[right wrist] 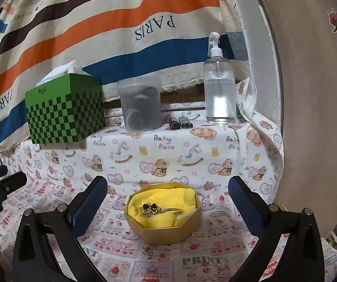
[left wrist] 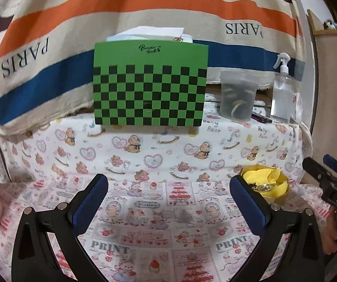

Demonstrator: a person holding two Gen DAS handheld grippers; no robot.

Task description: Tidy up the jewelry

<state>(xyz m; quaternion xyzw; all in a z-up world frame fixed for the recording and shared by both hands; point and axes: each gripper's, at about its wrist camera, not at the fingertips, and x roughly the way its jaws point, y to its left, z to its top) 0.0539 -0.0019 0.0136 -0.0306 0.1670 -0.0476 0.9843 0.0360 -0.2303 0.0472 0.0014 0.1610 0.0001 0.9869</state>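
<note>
A gold octagonal box lined with yellow cloth sits on the printed tablecloth. Several pieces of gold and dark jewelry lie on the cloth inside it. My right gripper is open and empty, its fingers standing apart on either side of the box, just short of it. My left gripper is open and empty over bare tablecloth. In the left wrist view the box lies just right of the right finger, with jewelry showing. The right gripper's body shows at the far right.
A green checkered tissue box, a frosted plastic cup with dark items inside and a clear spray bottle stand at the back. Two lighters lie by the bottle. A striped cloth hangs behind. A wall panel bounds the right.
</note>
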